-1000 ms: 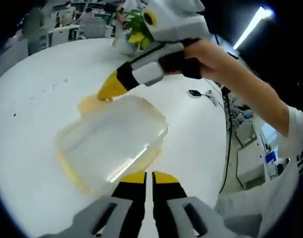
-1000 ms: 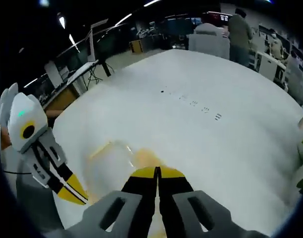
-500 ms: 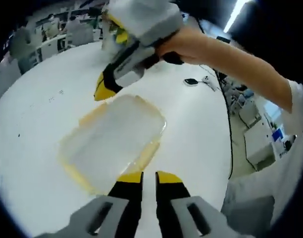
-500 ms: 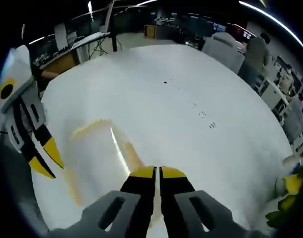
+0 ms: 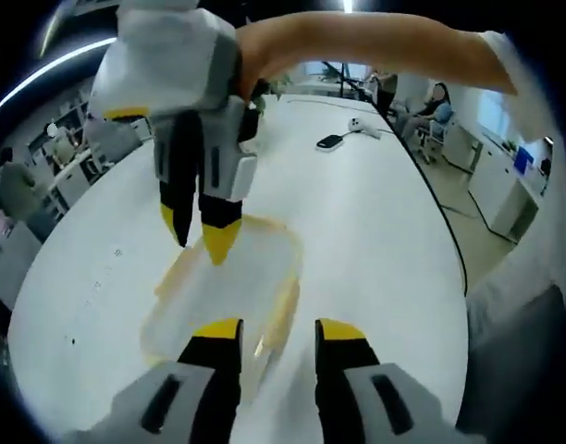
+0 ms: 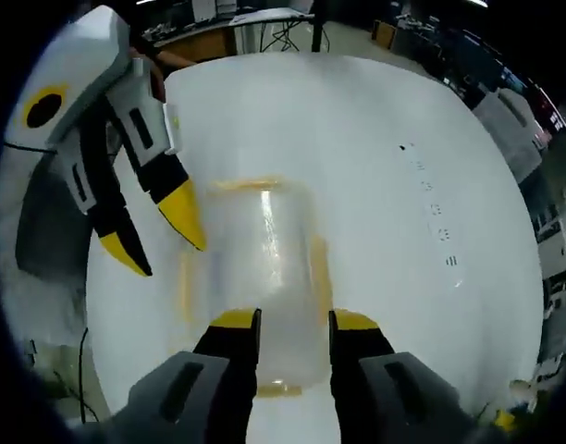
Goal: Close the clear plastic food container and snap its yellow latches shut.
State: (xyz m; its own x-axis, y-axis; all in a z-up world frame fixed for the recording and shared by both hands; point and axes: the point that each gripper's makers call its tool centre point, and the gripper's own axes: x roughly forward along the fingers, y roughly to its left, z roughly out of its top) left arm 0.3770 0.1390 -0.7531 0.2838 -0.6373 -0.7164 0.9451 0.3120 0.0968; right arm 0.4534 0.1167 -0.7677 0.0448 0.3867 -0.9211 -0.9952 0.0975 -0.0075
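While both grippers hover with jaws spread, the clear plastic food container (image 6: 264, 277) lies closed on the white table (image 6: 375, 120).

Seen from the right gripper view, the right gripper (image 6: 293, 324) hangs over the container's near end with a clear gap between its yellow-tipped jaws, holding nothing; the container sits toward the table edge nearest the left gripper (image 6: 163, 242), whose two jaw tips stand apart beside the container's long side. Yellow latches (image 6: 249, 185) show along the lid's rim, though whether they are snapped down cannot be told. From the left gripper view, the left gripper (image 5: 276, 331) has its jaws parted above the container (image 5: 232, 296), and the right gripper (image 5: 198, 239) comes down from above, its tips separated over the far part of the lid. A person's bare forearm (image 5: 375, 42) reaches across the top. Small dark devices (image 5: 331, 141) lie well apart, near the table's far edge.
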